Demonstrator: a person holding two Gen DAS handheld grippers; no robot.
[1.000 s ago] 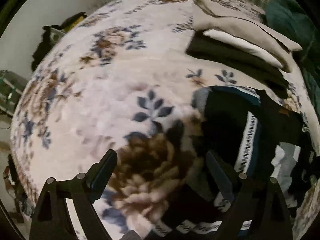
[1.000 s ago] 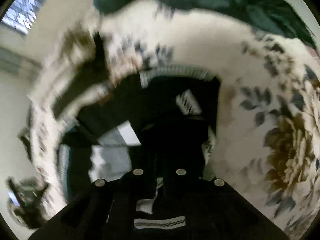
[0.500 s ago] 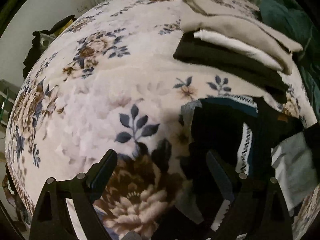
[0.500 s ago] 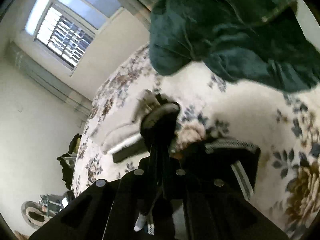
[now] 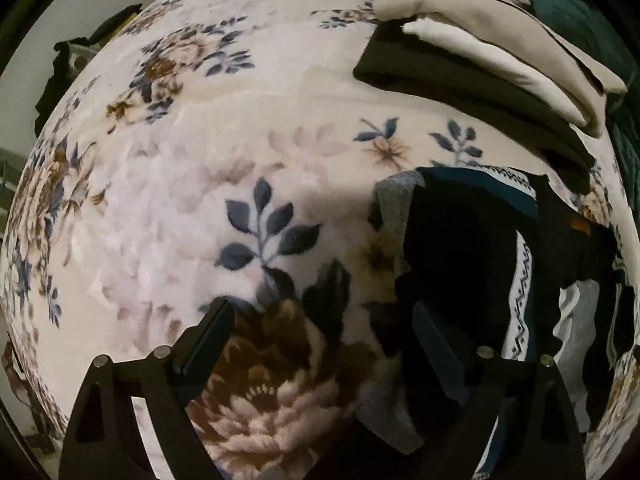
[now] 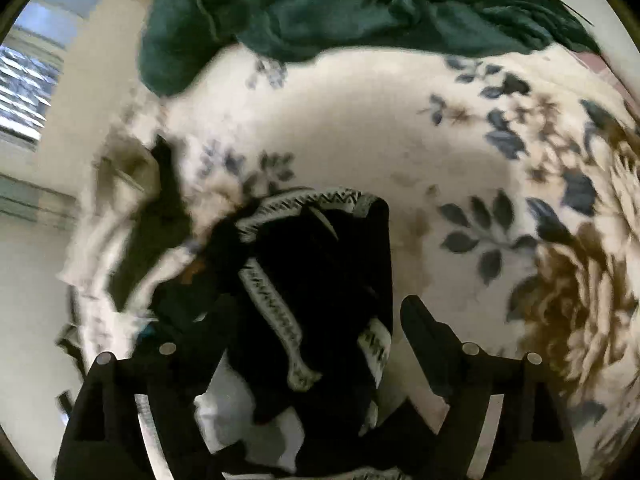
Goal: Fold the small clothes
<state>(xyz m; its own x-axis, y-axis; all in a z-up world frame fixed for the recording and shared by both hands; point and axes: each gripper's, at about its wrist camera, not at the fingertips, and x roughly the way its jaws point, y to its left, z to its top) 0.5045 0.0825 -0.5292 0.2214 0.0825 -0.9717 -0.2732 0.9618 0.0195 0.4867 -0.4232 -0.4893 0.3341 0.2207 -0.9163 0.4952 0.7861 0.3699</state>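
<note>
Partly done: folded stack [image 5: 480, 64] at 1 o'clock, dark pile [image 5: 472, 248] at 3 o'clock unfolded, left hand-held gripper [image 5: 320, 344] and right hand-held gripper [image 6: 308, 328] both wide, holding nothing.

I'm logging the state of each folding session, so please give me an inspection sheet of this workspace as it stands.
Surface: floral blanket covering the bed, soft and slightly rumpled.
Job's things: pile of dark clothes with a zigzag-patterned band, unfolded; folded stack of black, white and beige pieces behind it.
Clutter: green blanket bunched at the far edge of the bed.
Grippers: left gripper open, empty, over the blanket beside the pile; right gripper open, over the dark clothes, not holding anything.
Cables: nothing seen.
Surroundings: window with a grille, pale wall, dark items beyond the bed's left side, unclear.
</note>
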